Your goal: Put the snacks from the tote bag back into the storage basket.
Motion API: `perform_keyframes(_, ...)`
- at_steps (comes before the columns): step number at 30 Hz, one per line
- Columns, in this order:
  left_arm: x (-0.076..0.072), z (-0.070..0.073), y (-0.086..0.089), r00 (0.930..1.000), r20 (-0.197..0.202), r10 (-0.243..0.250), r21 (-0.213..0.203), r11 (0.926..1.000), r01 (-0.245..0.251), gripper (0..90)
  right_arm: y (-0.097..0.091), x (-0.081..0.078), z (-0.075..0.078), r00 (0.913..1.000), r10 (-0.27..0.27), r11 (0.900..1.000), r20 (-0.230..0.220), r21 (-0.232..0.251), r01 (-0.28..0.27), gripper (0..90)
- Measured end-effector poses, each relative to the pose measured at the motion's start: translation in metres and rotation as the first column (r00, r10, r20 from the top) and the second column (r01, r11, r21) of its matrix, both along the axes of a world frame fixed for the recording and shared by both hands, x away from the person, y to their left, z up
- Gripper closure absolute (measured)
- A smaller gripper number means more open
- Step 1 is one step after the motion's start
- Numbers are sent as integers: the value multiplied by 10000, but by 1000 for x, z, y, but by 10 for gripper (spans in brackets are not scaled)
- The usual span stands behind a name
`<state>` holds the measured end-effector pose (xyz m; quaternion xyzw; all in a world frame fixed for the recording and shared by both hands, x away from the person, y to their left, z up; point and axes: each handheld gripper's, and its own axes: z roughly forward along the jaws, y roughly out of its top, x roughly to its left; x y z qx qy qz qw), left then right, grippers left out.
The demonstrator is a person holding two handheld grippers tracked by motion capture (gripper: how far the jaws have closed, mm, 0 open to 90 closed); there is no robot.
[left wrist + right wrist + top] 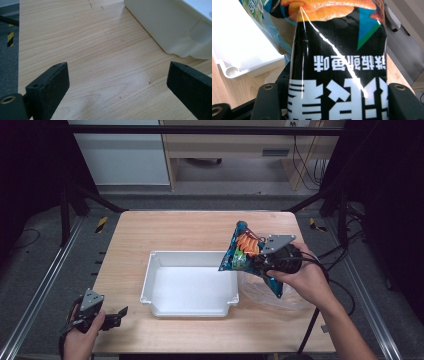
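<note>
A blue and black snack bag point(243, 251) with orange chips printed on it hangs above the right rim of the white tray point(150, 270). My right gripper point(261, 262) is shut on the bag's lower part. In the right gripper view the bag point(337, 62) fills the space between the jaws, its print upside down, with the tray's corner point(234, 70) at the left. My left gripper point(120, 312) stands open near the table's front left edge. In the left gripper view bare wood lies between its wide-apart jaws, and the tray wall point(160, 27) is at the upper right.
A clear plastic bag point(270, 292) lies crumpled on the table right of the tray, under my right hand. The wooden table point(175, 230) has bare room behind the tray. Dark frame rails run along both sides.
</note>
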<state>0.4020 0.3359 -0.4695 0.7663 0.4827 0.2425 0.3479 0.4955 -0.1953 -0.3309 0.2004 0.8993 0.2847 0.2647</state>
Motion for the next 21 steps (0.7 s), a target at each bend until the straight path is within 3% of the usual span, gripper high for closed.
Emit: perform_keyframes(21,0,1,2,10000,12,82,17,10000,-82,39,30,-9,4,9971,724,9974,217,10,-725,407)
